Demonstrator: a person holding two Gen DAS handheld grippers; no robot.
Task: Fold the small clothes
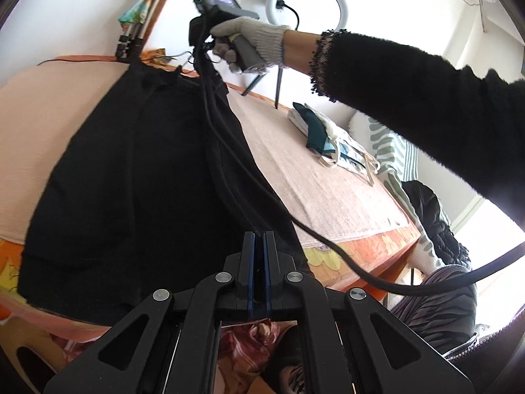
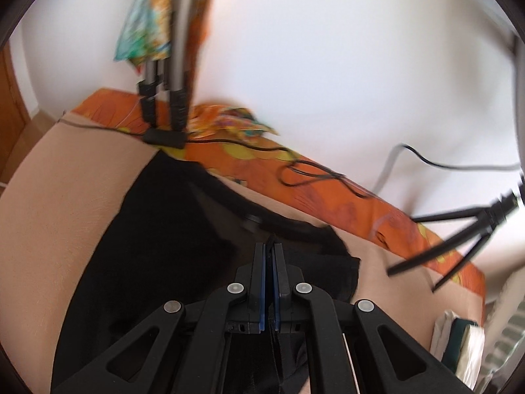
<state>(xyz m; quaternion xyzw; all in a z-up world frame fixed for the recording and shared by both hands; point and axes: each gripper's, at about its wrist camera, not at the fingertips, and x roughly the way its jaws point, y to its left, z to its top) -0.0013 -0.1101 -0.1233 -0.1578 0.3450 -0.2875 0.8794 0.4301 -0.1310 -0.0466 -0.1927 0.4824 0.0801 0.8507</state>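
A black garment lies spread on the peach-coloured bed cover. My left gripper is shut on the garment's near edge. In the left wrist view the right gripper, held by a gloved hand, pinches the garment's far edge. In the right wrist view my right gripper is shut on a fold of the black garment, which drapes below it over the cover.
A pile of folded clothes lies at the right of the bed. A tripod and a ring light stand at the back. Thin cables lie on the orange bed border. A thick black cable crosses the bed's edge.
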